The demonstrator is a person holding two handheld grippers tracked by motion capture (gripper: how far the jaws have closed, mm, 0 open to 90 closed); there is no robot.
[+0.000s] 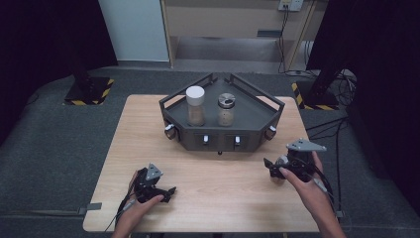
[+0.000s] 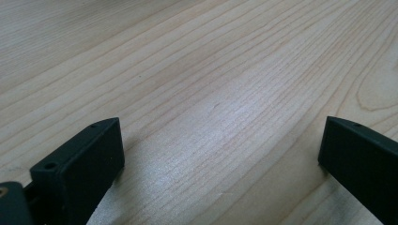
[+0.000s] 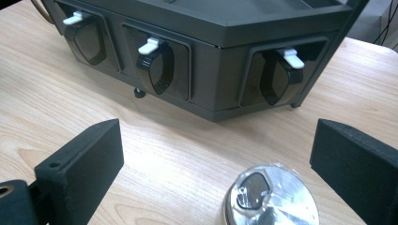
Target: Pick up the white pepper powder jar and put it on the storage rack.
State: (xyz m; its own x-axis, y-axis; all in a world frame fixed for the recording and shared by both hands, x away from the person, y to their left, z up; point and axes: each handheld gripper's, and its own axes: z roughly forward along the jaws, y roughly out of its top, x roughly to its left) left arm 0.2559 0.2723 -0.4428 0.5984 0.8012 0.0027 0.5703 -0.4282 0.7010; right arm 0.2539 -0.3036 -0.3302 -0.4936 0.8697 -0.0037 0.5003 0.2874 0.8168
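Straddling the metal-capped shaker (image 3: 270, 199) with jaws wide and empty, the right hand-held gripper (image 3: 216, 154) should pinch its rigid, likely slippery body below the cap.

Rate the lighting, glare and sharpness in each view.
High view: the table is evenly lit, the surroundings fall to near black, detail is soft. Left gripper view: a pale sheen on the wood between the open jaws, grain sharp. Right gripper view: glare on the shiny jar lid, jaw edges slightly soft.

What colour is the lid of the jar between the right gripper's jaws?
Shiny silver metal; the jar's lid shows best in the right gripper view.
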